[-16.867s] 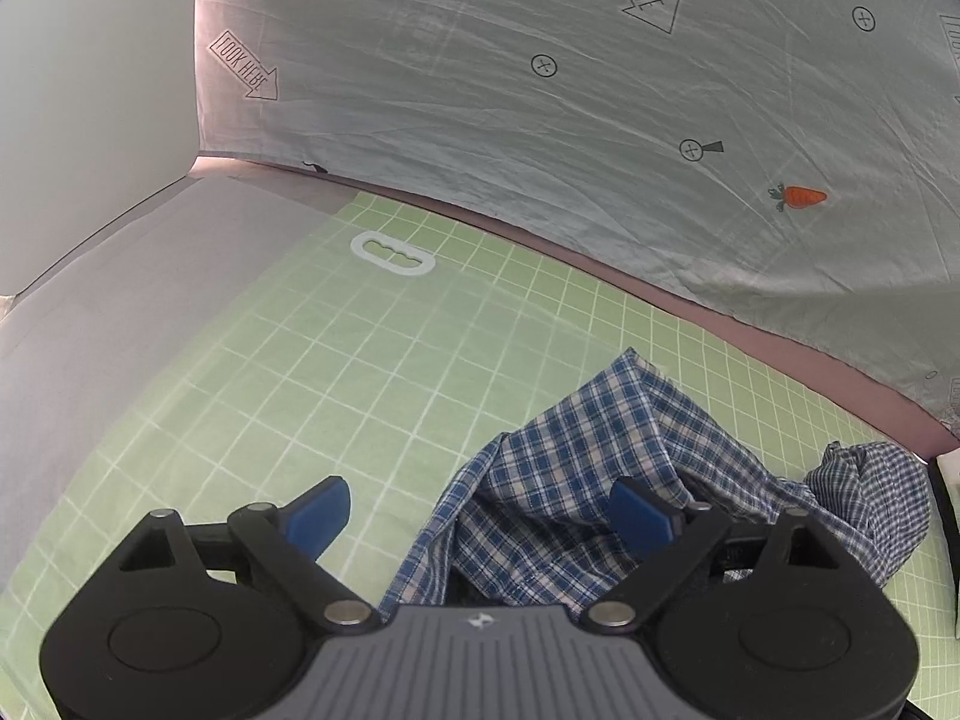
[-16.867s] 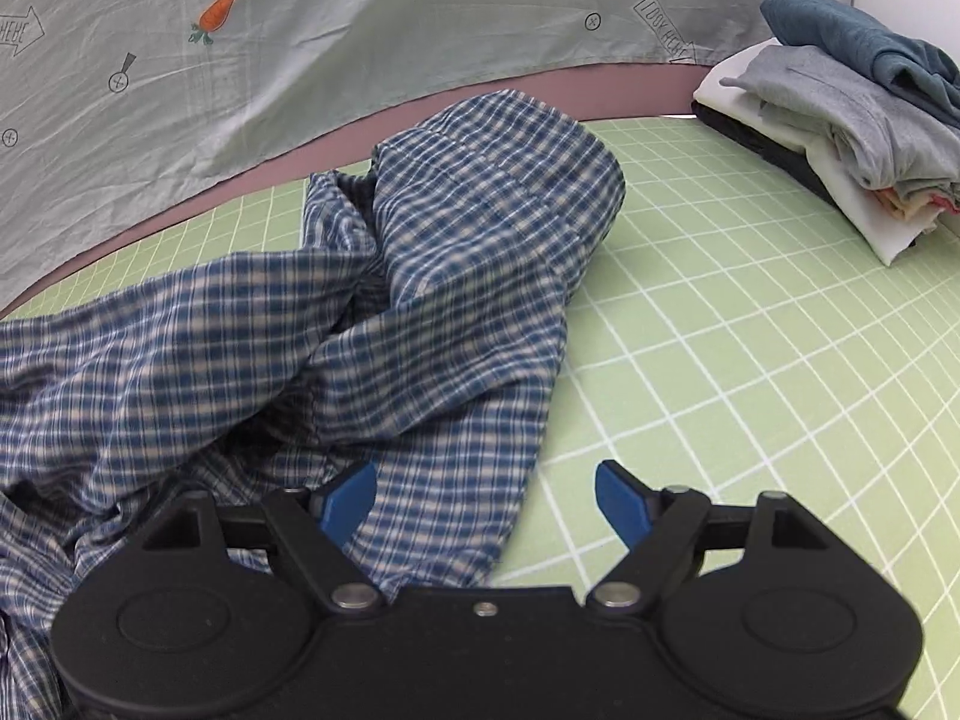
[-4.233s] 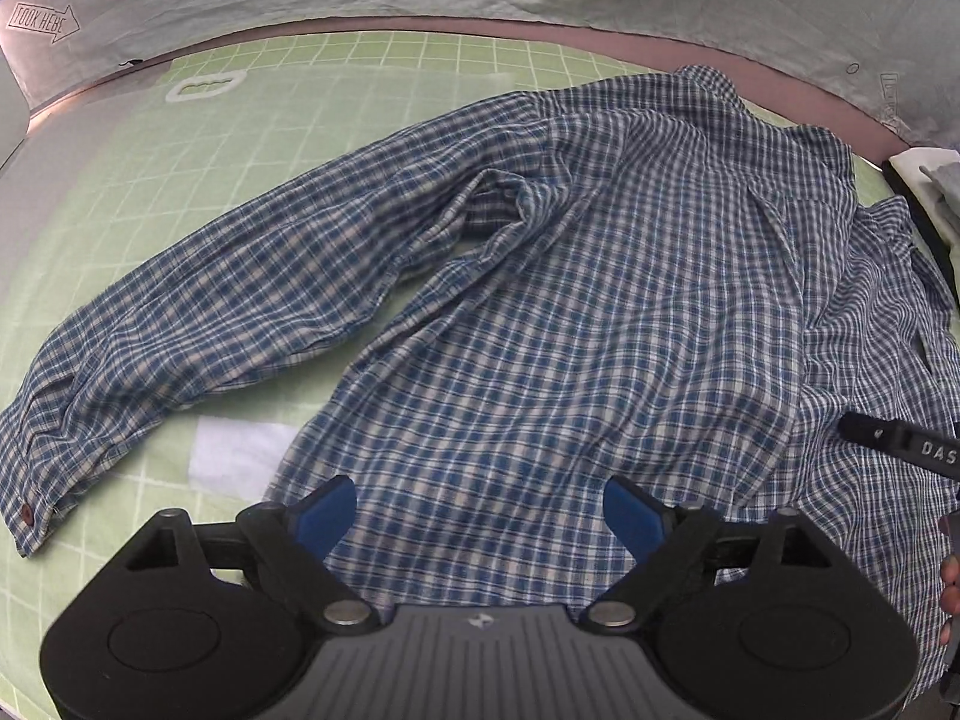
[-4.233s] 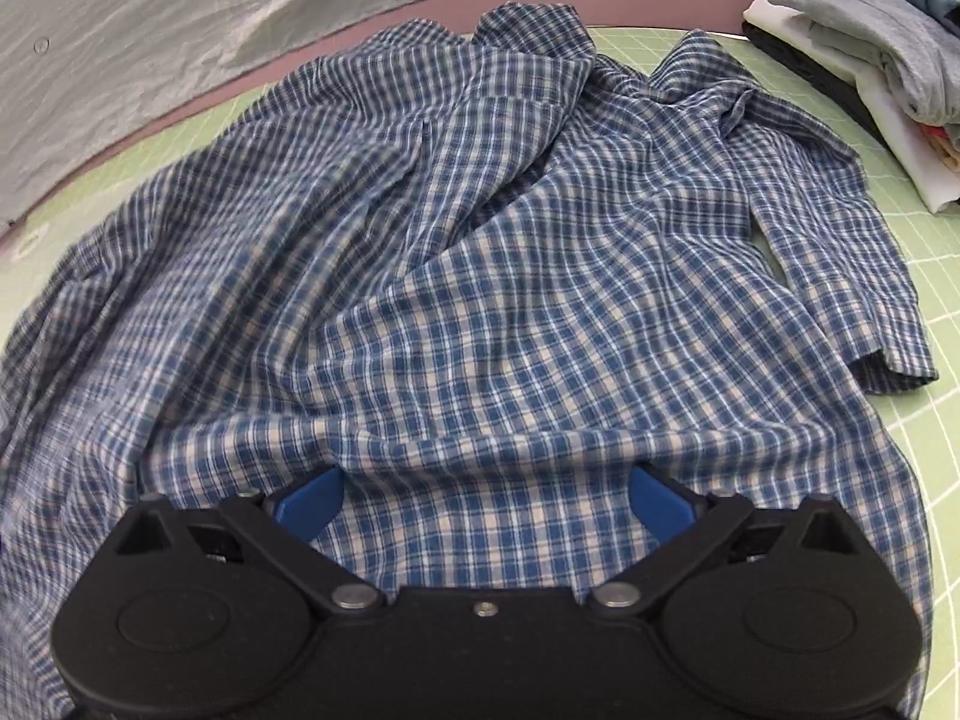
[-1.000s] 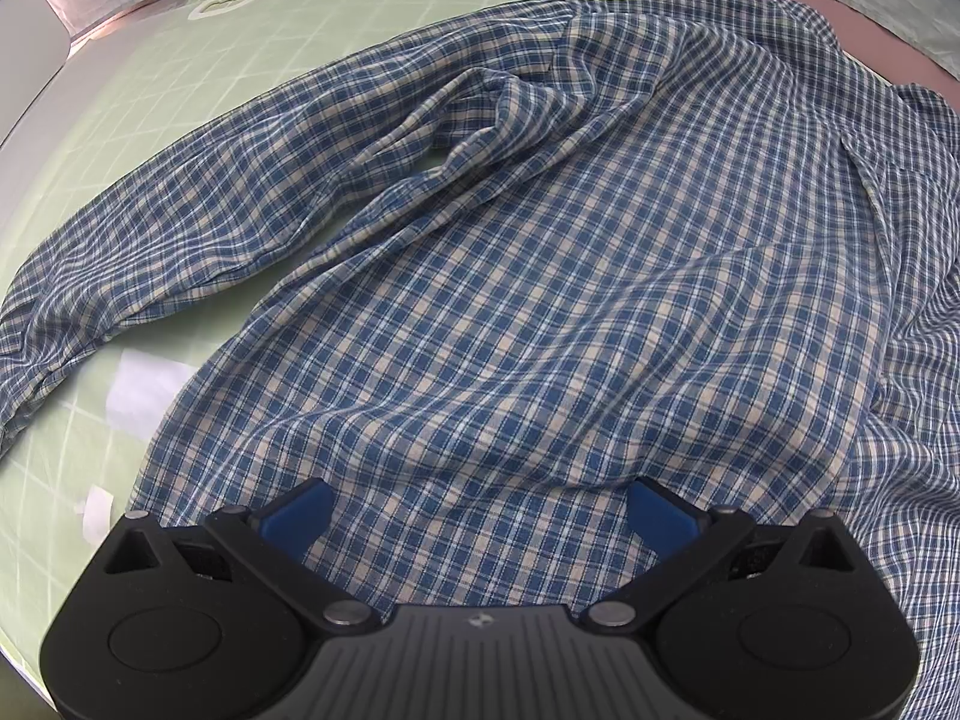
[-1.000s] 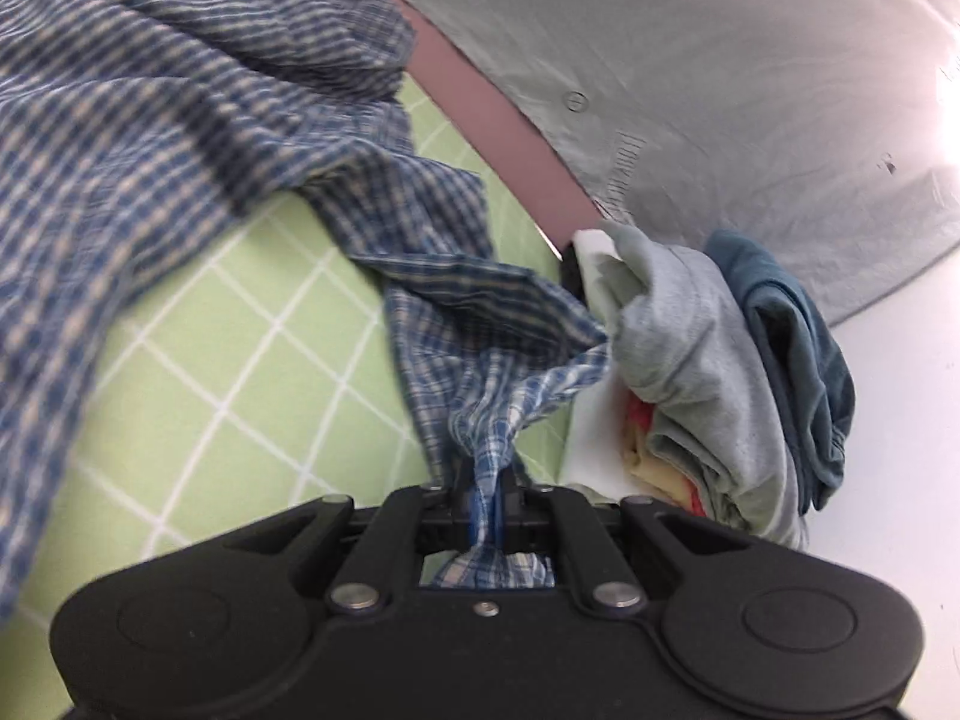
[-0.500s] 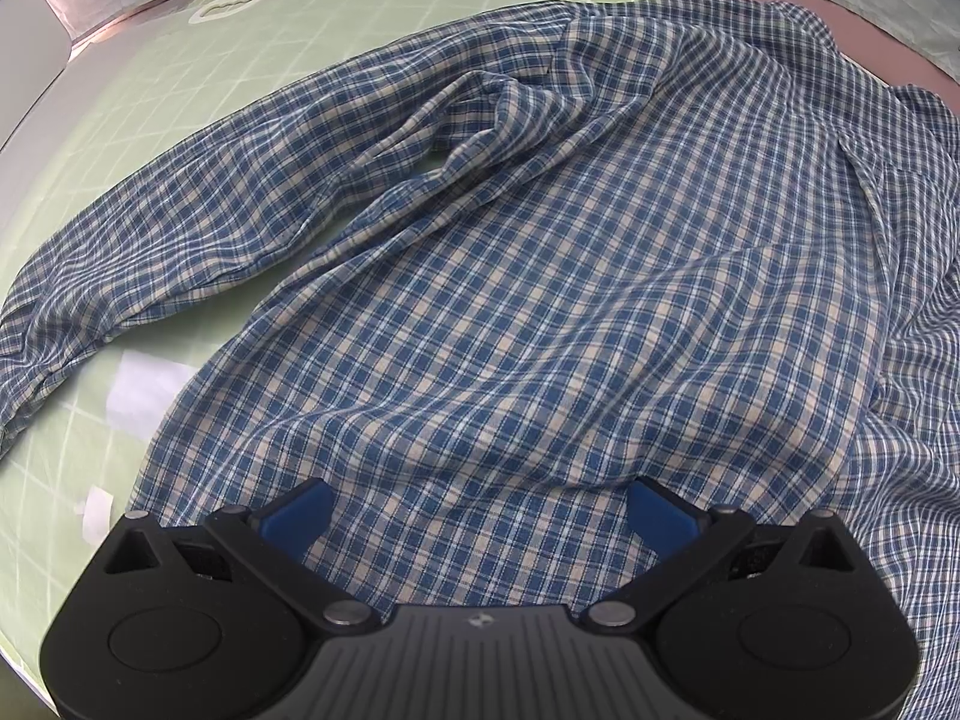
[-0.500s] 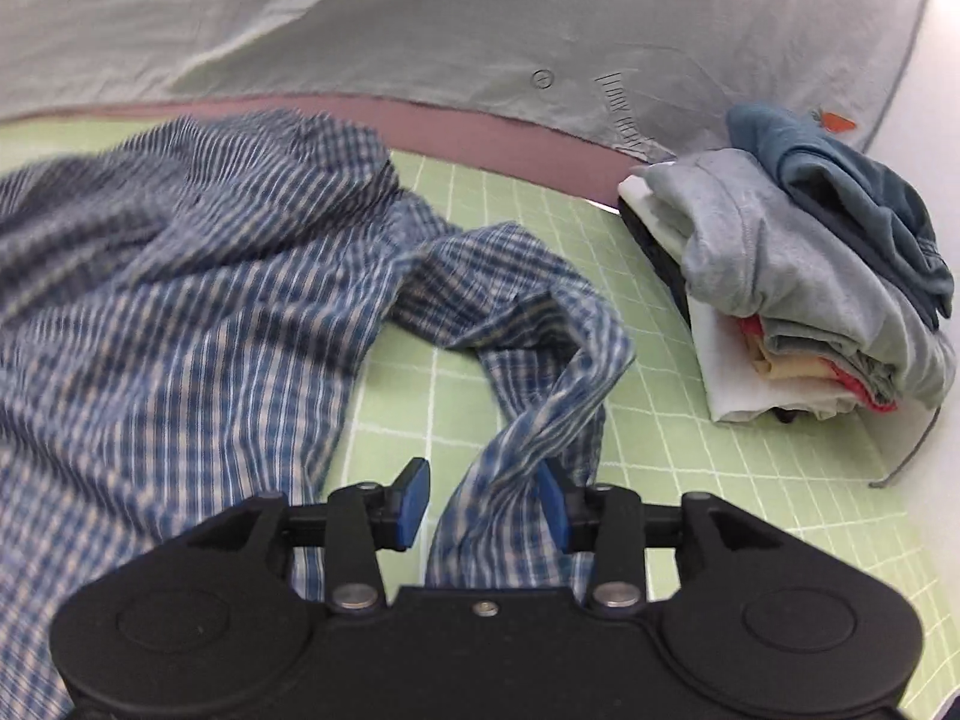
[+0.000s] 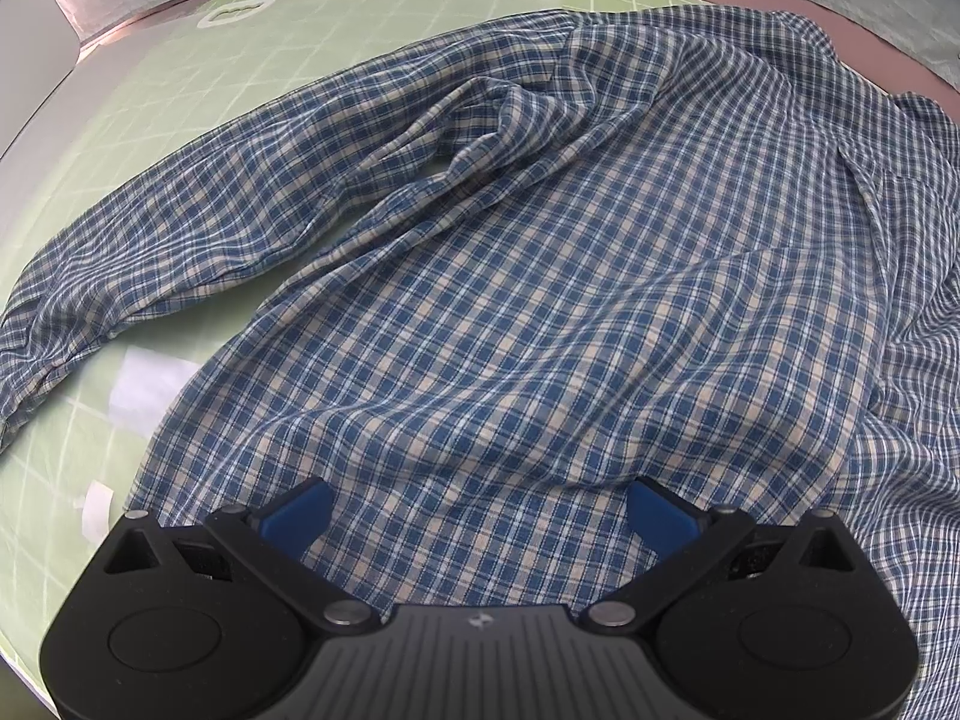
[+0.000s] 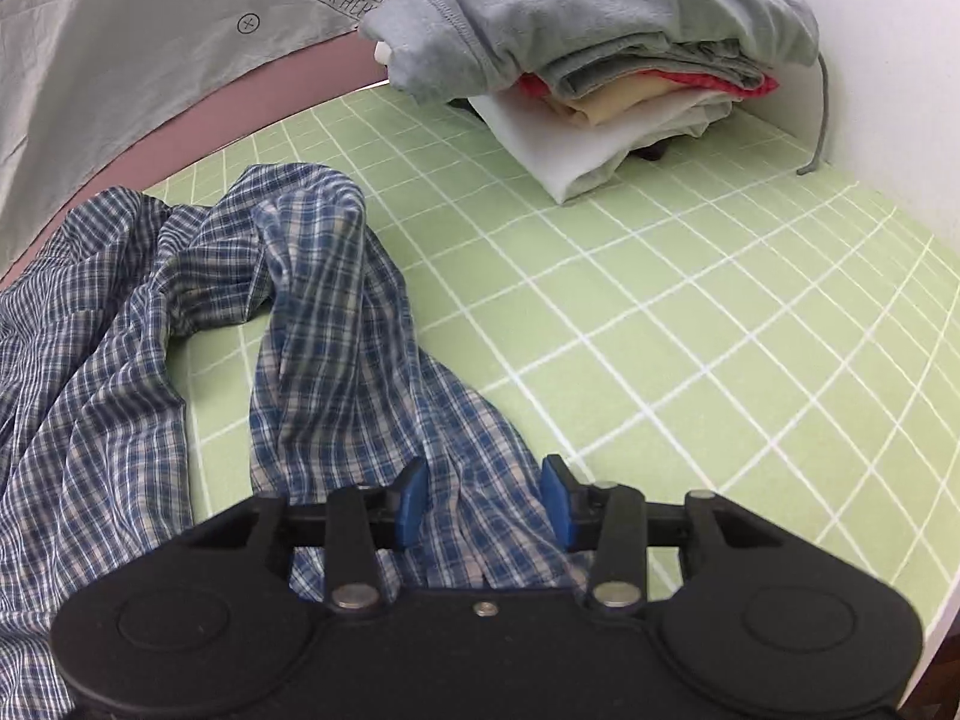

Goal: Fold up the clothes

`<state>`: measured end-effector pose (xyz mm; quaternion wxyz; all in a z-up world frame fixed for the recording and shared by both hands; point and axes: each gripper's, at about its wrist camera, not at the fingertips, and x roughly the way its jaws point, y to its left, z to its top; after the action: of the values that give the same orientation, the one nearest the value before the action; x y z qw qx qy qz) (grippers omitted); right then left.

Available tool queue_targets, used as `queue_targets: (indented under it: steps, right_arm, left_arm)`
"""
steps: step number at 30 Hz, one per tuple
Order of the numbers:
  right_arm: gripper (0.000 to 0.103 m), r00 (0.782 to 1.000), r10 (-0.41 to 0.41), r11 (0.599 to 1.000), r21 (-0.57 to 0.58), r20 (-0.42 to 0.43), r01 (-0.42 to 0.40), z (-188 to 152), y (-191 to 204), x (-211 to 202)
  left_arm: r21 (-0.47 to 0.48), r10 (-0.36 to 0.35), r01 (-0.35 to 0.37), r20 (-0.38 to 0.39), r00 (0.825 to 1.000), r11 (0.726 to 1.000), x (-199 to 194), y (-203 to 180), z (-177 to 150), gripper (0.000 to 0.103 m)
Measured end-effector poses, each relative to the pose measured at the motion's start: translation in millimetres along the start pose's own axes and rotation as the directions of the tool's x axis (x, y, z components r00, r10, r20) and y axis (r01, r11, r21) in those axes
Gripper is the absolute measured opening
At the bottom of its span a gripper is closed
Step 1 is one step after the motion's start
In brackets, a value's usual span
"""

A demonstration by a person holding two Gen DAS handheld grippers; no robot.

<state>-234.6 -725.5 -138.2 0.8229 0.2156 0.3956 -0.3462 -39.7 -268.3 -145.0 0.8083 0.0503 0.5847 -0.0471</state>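
Two claws serve this step. We spread the plaid shirt (image 9: 540,300), lying mid-frame on the green worktop (image 10: 690,330). Right claw (image 10: 483,501), just opening, straddles the sleeve (image 10: 336,312) unclamped; left claw (image 9: 480,510) gapes empty. Flatten sleeves first.

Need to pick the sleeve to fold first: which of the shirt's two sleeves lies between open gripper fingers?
The right sleeve, bunched on the green mat toward the clothes stack; its end lies between the right gripper's parted fingers. The left sleeve lies stretched out, away from the left gripper.
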Motion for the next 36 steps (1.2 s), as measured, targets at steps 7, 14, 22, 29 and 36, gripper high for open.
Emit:
queue_targets:
  steps: [7, 14, 22, 29, 36]
  right_arm:
    - [0.055, 0.999, 0.045, 0.997, -0.069, -0.027, -0.046, 3.7, 12.2, -0.1]
    - [0.029, 0.997, 0.057, 0.974, -0.216, -0.06, -0.068, 0.9, 25.7, -3.1]
    - [0.003, 0.999, -0.018, 0.942, -0.335, -0.04, 0.003, 10.4, 20.2, 0.8]
    - [0.002, 0.981, -0.184, 0.825, -0.533, 0.063, 0.189, 27.9, 4.2, 13.9]
    - [0.001, 0.92, -0.342, 0.777, -0.493, 0.193, 0.392, 63.4, -38.7, 14.0]
  left_arm:
    - [0.011, -0.003, 0.003, 0.004, 1.0, 1.0, -1.3, 1.4, -0.5, 0.103]
    - [0.011, -0.003, 0.003, 0.007, 1.0, 1.0, -1.1, 0.5, -0.8, 0.103]
    - [0.013, -0.003, 0.003, 0.01, 1.0, 1.0, -1.8, 1.0, -1.3, 0.103]
    - [0.016, -0.003, 0.003, 0.007, 1.0, 1.0, -2.3, 1.5, -1.4, 0.103]
    - [0.015, -0.003, 0.003, 0.005, 1.0, 1.0, -1.8, 1.4, 0.4, 0.103]
